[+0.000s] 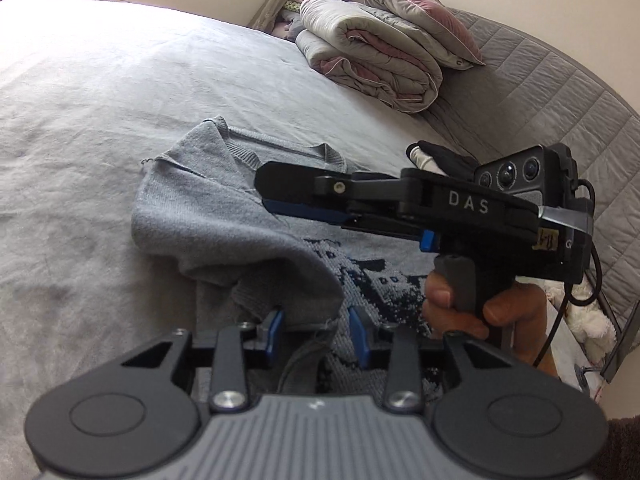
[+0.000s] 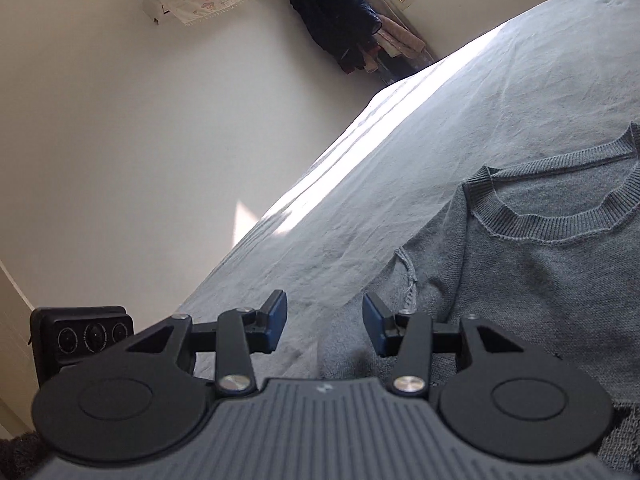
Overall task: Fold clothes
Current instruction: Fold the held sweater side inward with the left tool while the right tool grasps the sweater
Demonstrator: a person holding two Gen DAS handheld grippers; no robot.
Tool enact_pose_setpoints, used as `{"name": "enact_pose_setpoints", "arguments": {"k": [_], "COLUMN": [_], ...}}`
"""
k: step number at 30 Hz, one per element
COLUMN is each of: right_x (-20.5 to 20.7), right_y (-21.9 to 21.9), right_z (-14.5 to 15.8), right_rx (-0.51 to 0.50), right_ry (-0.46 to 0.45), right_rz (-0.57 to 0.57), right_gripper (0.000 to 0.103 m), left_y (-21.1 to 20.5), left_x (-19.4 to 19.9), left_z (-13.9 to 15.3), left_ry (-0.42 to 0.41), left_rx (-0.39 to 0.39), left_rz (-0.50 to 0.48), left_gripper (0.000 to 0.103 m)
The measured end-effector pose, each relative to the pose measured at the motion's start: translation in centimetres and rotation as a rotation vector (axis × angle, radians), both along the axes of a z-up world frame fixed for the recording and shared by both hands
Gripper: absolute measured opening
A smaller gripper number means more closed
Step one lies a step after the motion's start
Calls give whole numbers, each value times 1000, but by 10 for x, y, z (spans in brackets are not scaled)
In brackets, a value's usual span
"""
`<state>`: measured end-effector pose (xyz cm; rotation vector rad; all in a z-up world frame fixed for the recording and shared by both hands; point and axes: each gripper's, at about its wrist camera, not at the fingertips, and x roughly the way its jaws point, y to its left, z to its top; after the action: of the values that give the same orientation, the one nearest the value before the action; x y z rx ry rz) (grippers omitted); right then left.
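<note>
I have the grey sweater [image 1: 224, 216] lying on the bed [image 1: 100, 128], collar [image 2: 560, 216] toward the stacked quilt [image 1: 372, 60] by the headboard, knitted dark pattern on the chest facing up. One side is already lapped over the chest: a sleeve or side panel lies doubled across the pattern, its ribbed end hanging down between my left gripper [image 1: 316, 332]'s blue pads. The left gripper stands fairly wide with cloth draped in the gap, the pads not pressing it as far as I can judge, so either I am about to pinch that cuff or I have just let it go. My right gripper [image 2: 324, 320] hovers above the shoulder on the collar's near side, its jaws wide in its own view with nothing between them; seen from the left camera it points across the sweater just below the collar. If the sleeve fold is what I am on, doing it well means laying the cuff flat and square across the chest, not bunched, with the fold line running straight down from the shoulder beside the collar. I would keep the right gripper low near that shoulder to pin the crease, and watch that the loose knit does not drag the bedsheet or slide out of line.
</note>
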<state>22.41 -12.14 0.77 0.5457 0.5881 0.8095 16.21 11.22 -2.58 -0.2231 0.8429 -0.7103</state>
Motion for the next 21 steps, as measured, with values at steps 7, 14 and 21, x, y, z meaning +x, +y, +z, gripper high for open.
{"name": "enact_pose_setpoints", "arguments": {"k": [7,14,21], "right_x": [-5,10,25], "right_y": [29,-5,-63], "right_z": [-4,-19,-39], "right_rx": [-210,-213,-10], "right_ry": [-51,57,256], "right_rz": [20,-224,-373], "right_gripper": [41,5,5], "left_y": [30,32,13], "left_x": [-9,5,30], "left_z": [3,-4,-6], "left_ry": [14,37,44], "left_rx": [28,36,-33], "left_rz": [71,175,208], "left_gripper": [44,45,45]}}
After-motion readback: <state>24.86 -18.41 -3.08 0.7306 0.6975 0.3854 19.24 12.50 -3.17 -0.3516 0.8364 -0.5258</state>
